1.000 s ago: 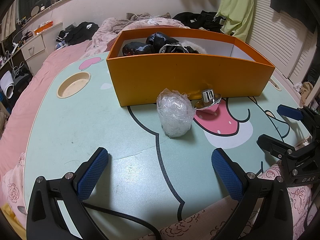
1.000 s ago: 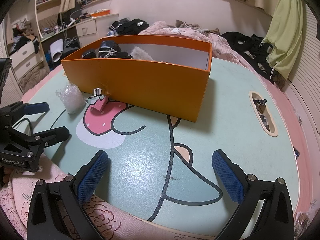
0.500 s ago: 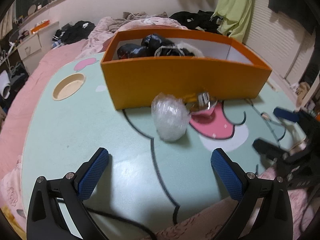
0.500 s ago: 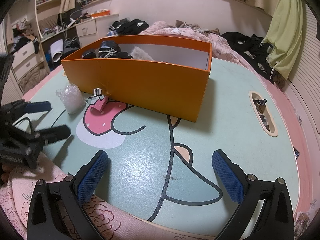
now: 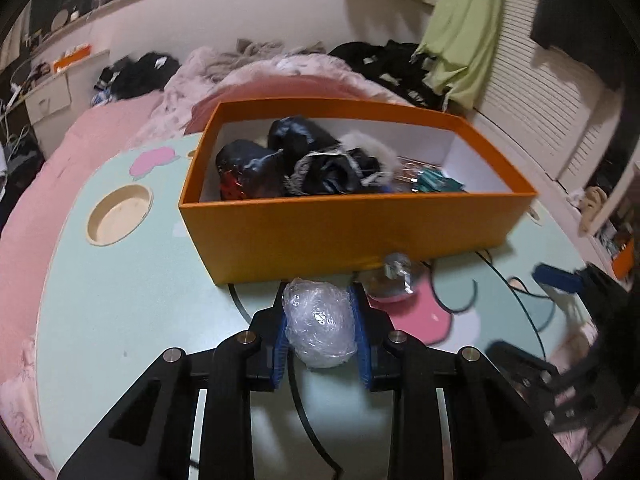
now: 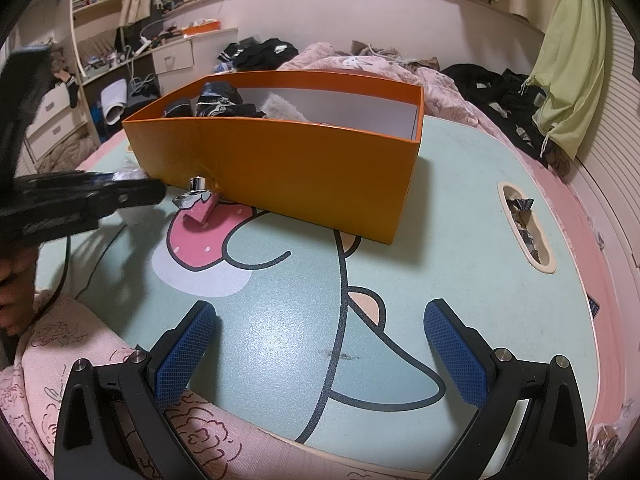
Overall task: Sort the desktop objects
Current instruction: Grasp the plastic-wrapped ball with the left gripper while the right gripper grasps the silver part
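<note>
Left gripper (image 5: 319,326) closing on a crumpled ball of clear plastic wrap (image 5: 319,328), blue pads (image 5: 281,340) pressed against both sides of it, so clamped on the ball. Held just near of the orange box (image 5: 352,236), over the pale green table (image 5: 132,304) with its cartoon print. Whether the ball touches the tabletop: cannot tell. Just right of the ball and a little farther off, against the box's near wall, a small glass bottle with a silver cap (image 5: 394,276), lying on the pink patch of the print; blurred in the left view, sharper in the right view (image 6: 197,196). Inside the box, at its left end, dark crumpled bags (image 5: 280,160), a tuft of pale fur (image 5: 372,152) towards the middle, and some teal packets (image 5: 434,180) farther right; right end mostly bare white floor. Round cup recess (image 5: 120,214) sunk in the table to the left of the box. Right gripper (image 6: 318,344) wide apart, nothing between its pads, hanging above the near edge of the table over a pink flowered cloth (image 6: 100,360). Same gripper blurred at the right edge of the left view (image 5: 560,320). In the right view, left gripper (image 6: 116,188) a dark blur at the left, just near of the box corner. Oval slot (image 6: 528,224) with crumpled scraps on the table's right side. Beyond the table, heaped bedding and dark clothes.
</note>
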The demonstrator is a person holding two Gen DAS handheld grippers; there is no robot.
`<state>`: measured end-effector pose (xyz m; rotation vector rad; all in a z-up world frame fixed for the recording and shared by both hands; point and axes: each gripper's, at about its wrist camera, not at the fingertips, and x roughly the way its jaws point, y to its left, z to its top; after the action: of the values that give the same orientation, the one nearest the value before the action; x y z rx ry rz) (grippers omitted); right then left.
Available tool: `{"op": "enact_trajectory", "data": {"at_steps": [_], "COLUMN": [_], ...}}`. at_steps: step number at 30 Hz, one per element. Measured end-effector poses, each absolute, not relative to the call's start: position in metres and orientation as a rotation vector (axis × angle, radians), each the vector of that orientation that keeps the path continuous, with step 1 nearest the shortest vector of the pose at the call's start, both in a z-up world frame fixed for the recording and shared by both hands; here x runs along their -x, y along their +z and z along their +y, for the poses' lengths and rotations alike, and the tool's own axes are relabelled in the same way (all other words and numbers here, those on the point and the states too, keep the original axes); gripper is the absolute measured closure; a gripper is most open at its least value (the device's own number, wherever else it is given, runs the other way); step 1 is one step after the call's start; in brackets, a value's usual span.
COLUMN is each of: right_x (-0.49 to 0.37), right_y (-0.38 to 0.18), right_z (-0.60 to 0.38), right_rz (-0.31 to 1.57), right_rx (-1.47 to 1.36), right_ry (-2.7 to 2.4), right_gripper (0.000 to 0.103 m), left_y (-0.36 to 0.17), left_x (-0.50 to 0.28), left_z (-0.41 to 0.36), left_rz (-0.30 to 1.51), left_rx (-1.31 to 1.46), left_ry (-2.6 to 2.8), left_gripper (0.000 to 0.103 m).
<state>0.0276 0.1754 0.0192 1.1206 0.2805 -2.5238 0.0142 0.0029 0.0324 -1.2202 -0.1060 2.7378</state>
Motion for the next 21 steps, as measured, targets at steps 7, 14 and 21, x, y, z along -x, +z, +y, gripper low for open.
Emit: {"op": "enact_trajectory", "data": {"at_steps": [7,14,21], "right_x": [-0.027,-0.015,0.016], "right_y": [0.02,0.044,0.046], "right_z": [0.177,0.153,0.091], "right_rz": [0.272,0.206,0.29], "right_rx": [-1.117,-1.068,-1.141], "right_ry": [-2.521,-2.384,-2.241], "right_gripper": [0.0,0.013,0.032], "left_y": [0.029,0.024,0.031], "left_x": [-0.037,-0.045,-0.051], "left_z": [0.004,-0.003,-0.016], "left_rz": [-0.133,-0.16,-0.183], "left_rx": [1.22,1.218,1.185], "left_ry": [2.706,2.73,2.779], "left_gripper": [0.074,0.075,0.075]}}
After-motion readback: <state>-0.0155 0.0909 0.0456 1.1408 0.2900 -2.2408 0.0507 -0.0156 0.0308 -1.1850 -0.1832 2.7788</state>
